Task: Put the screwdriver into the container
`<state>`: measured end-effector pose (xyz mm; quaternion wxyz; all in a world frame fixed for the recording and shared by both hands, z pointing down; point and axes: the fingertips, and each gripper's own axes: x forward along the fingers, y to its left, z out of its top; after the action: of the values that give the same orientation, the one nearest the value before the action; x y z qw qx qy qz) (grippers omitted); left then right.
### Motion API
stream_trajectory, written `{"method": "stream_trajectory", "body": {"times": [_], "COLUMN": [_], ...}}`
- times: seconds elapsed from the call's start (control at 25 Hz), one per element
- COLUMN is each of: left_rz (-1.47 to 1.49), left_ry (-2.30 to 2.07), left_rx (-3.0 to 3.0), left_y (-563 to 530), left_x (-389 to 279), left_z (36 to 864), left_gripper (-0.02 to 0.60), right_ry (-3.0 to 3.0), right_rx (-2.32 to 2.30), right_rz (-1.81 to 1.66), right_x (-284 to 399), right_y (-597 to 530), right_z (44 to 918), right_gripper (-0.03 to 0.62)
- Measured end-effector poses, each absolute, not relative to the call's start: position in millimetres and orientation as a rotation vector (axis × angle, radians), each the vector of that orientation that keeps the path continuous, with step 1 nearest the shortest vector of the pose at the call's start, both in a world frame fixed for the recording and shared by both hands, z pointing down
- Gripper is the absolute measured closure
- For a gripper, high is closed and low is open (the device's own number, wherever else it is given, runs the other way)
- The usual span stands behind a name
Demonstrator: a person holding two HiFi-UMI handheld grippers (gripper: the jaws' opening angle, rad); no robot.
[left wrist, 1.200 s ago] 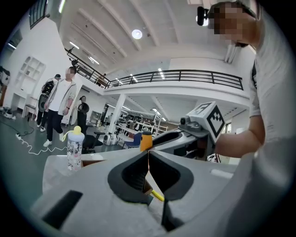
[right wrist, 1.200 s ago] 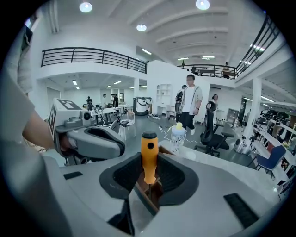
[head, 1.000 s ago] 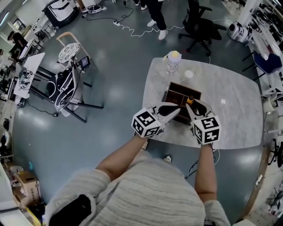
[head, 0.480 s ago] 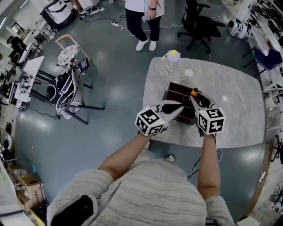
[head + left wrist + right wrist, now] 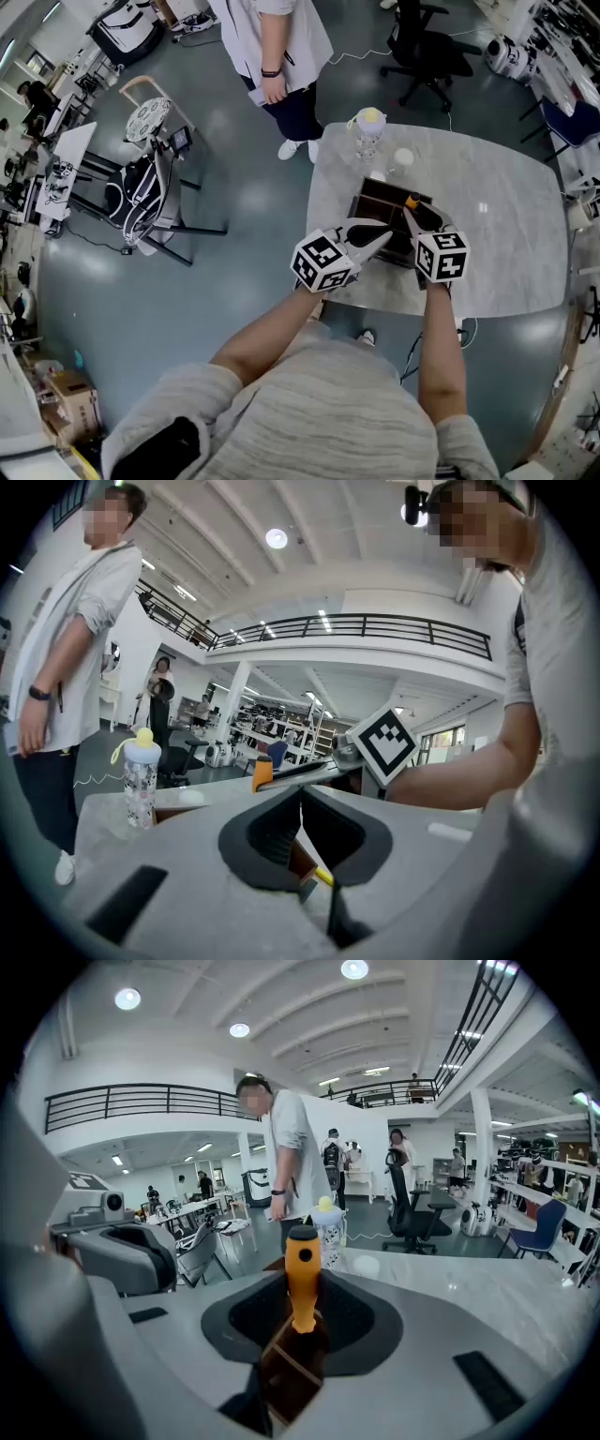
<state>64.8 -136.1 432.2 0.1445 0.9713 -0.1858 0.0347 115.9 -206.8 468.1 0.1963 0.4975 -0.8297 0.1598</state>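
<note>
The right gripper [image 5: 299,1324] clamps an orange-handled screwdriver [image 5: 302,1269] with a dark top, upright over the dark brown wooden divided container [image 5: 281,1377]. The left gripper [image 5: 301,808] has its jaws together, empty.

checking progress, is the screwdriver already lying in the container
No, the right gripper holds the screwdriver in its jaws over the container.

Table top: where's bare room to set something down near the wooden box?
Widest bare patch: the table's right half, from the container to the right edge. Crowded: the far-left corner with bottle and white disc, and the container's near side with left gripper and right gripper.
</note>
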Motion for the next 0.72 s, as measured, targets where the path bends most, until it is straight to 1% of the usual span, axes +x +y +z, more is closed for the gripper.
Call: {"method": "stream_trajectory", "body": {"times": [0.48, 0.72], "left_rz": [0.111, 0.121], "left_ry": [-0.528, -0.522], "left_rx": [2.780, 2.776], "left_y": [-134, -128], "left_x": [65, 64], "left_z": [439, 440], "left_gripper": [0.561, 0.561], "right_ry": [-2.233, -2.236], "right_rx": [1.308, 1.308], "right_rz": [0.531, 0.531], "right_x": [106, 103], "right_y": [-198, -196], "right_z": [518, 519], "right_gripper": [0.499, 0.499]}}
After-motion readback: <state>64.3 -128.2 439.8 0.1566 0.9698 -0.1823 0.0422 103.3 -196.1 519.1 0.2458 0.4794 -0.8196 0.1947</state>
